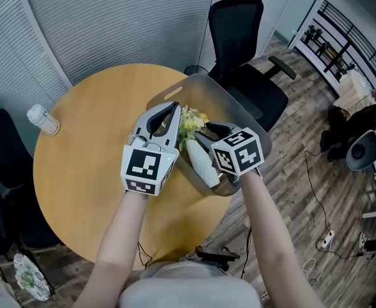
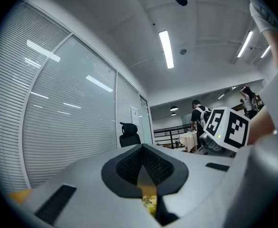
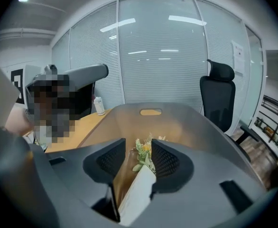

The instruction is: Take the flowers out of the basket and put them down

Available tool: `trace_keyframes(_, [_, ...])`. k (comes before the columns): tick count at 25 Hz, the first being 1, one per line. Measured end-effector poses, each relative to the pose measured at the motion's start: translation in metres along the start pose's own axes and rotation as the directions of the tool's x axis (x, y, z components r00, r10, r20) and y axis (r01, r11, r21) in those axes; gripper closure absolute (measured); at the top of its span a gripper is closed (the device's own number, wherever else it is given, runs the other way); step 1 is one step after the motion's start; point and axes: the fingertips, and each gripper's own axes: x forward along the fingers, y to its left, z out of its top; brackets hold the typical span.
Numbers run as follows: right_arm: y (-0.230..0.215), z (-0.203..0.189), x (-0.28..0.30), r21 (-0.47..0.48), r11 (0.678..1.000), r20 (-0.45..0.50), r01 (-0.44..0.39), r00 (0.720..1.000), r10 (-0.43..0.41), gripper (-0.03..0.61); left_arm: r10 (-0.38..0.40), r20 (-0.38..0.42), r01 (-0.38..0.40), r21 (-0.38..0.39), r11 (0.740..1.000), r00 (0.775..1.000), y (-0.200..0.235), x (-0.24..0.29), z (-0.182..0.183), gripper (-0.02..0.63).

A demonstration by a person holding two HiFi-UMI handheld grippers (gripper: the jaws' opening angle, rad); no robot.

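A grey see-through basket stands on the right edge of the round wooden table. In it lies a bouquet: yellow and white flowers in a white paper wrap. My right gripper reaches down into the basket, open, with the wrap between its jaws and the flowers at its tips; a gap shows on the left side. My left gripper is shut, level, its tips at the basket's left rim; whether it pinches the rim I cannot tell. The flowers show just below its jaws.
A white bottle stands at the table's left side. A black office chair is right behind the basket, and another dark chair stands left of the table. Blinds and glass walls close the far side. Cables lie on the wooden floor.
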Motion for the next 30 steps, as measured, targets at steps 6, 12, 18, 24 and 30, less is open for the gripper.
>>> trace_keyframes(6, [0.002, -0.030, 0.026, 0.145, 0.985, -0.141, -0.097, 0.983, 0.118, 0.317, 0.000, -0.007, 0.000, -0.018, 1.000, 1.000, 0.007, 0.006, -0.011, 0.609])
trace_keyframes(12, [-0.002, -0.062, 0.049, 0.210, 0.974, -0.272, -0.087, 0.952, 0.144, 0.230, -0.011, -0.012, 0.010, -0.027, 1.000, 1.000, 0.010, 0.011, -0.020, 0.609])
trace_keyframes(18, [-0.001, -0.099, 0.060, 0.211, 0.976, -0.414, -0.043, 0.901, 0.129, 0.224, -0.015, -0.013, 0.014, -0.039, 0.999, 1.000, 0.014, 0.010, -0.025, 0.609])
trace_keyframes(24, [0.003, -0.132, 0.062, 0.184, 0.983, -0.523, -0.001, 0.846, 0.099, 0.224, -0.012, -0.010, 0.011, -0.063, 0.998, 1.000, 0.013, 0.008, -0.030, 0.609])
trace_keyframes(30, [0.006, -0.158, 0.070, 0.198, 0.980, -0.593, 0.012, 0.797, 0.110, 0.225, -0.019, -0.001, 0.019, -0.088, 0.996, 1.000, 0.015, 0.007, -0.034, 0.609])
